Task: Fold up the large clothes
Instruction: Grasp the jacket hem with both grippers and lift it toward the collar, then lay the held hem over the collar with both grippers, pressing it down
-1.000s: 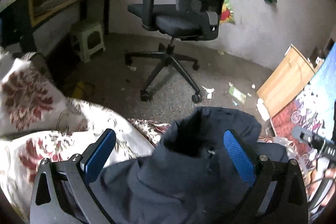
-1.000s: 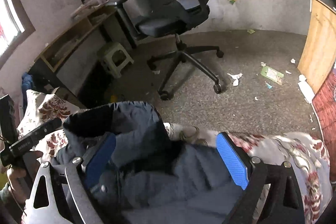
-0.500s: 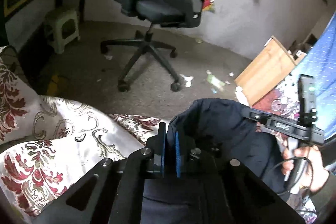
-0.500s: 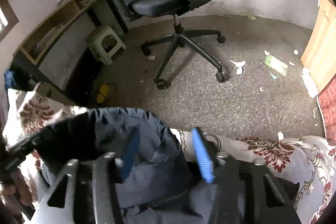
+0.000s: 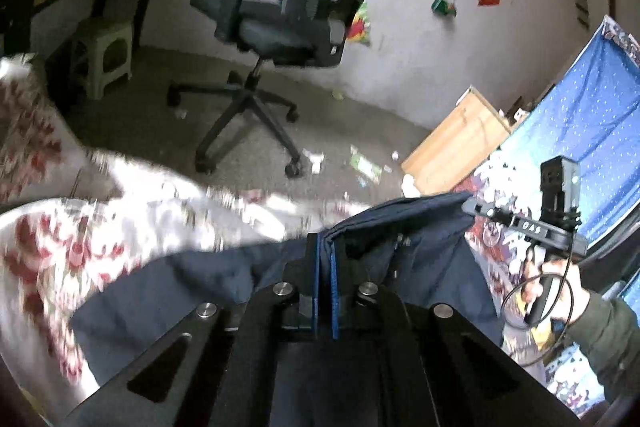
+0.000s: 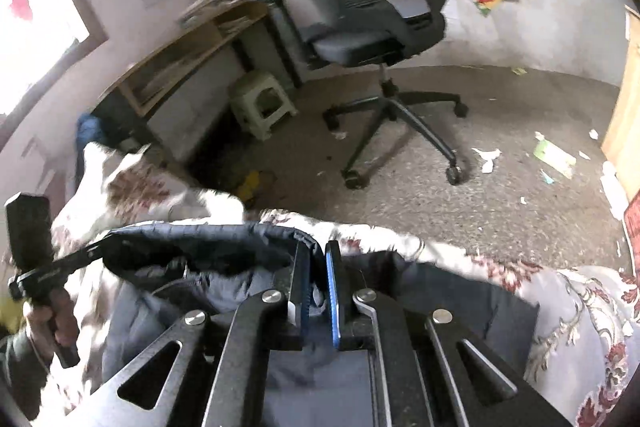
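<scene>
A dark navy jacket lies on a bed with a white and red floral cover. My left gripper is shut on the jacket's upper edge, which is stretched taut to the right. My right gripper is shut on the other end of that edge of the jacket, which shows a grey lining. The right gripper also shows in the left wrist view, held by a hand. The left gripper shows at the left of the right wrist view.
A black office chair stands on the littered floor beyond the bed. A pale stool sits by a wooden desk. A wooden board leans at the right, next to a blue cloth.
Both grippers went from open to shut on the jacket's edge. They have since lifted and pulled it apart, so the edge now runs straight between them.
</scene>
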Available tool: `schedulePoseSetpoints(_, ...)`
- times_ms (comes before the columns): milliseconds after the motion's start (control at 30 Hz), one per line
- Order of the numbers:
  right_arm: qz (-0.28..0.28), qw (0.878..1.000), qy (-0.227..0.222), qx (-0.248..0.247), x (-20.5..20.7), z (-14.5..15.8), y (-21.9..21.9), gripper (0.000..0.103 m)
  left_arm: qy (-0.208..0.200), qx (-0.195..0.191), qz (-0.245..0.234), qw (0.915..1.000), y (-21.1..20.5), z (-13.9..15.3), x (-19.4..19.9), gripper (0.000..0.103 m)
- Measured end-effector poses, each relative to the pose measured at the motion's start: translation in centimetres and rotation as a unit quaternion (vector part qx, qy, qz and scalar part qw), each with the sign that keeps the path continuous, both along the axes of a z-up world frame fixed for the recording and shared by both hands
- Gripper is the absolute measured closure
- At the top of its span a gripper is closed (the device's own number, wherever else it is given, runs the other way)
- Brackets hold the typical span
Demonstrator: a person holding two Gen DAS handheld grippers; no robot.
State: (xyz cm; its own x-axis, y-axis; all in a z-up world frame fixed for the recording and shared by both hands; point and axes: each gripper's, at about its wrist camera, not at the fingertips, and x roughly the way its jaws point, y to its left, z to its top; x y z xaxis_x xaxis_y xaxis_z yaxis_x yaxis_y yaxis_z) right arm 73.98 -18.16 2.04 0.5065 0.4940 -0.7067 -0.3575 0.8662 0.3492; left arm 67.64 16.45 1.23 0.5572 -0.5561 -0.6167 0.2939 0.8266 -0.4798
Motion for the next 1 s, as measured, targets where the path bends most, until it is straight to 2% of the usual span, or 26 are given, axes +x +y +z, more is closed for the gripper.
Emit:
schedulePoseSetpoints(133, 0.035, 0.999, -0.01, -0.035, -2.5, -0.7, 1.0, 0.096, 0.03, 0.043, -0.007, 0.9986, -1.5, -1.0, -1.8, 0.1)
schedulePoseSetpoints(233, 0.041, 0.998, 0.0, -0.054, -3.2, -2.3, 1.2, 0.096, 0.046, 0.079, -0.017, 0.9957, -3.1, -2.2, -2.5, 0.1)
schedulePoseSetpoints(433, 0.048, 0.995, 0.028, -0.086, -4.7, -6.6, 1.1, 0.096, 0.091, 0.123, -0.036, 0.9876, -5.2, -5.3, -2.8, 0.1)
schedulePoseSetpoints(533, 0.051, 0.994, 0.03, -0.092, -5.1, -7.6, 1.2, 0.096, 0.107, 0.128, -0.037, 0.9853, -5.5, -6.9, -2.6, 0.1)
schedulePoseSetpoints(700, 0.066, 0.994, 0.013, -0.085, -6.3, -5.7, 0.9, 0.092, 0.105, 0.128, -0.043, 0.9852, -4.8, -7.1, -2.6, 0.1)
schedulePoseSetpoints(867, 0.096, 0.993, -0.017, -0.061, -7.6, -1.9, 0.4, 0.089, 0.095, 0.123, -0.044, 0.9869, -4.1, -7.0, -3.2, 0.1)
schedulePoseSetpoints(1000, 0.123, 0.992, -0.032, 0.013, -6.9, 1.3, 0.5, 0.089, 0.089, 0.129, -0.046, 0.9865, -4.1, -6.9, -3.5, 0.1)
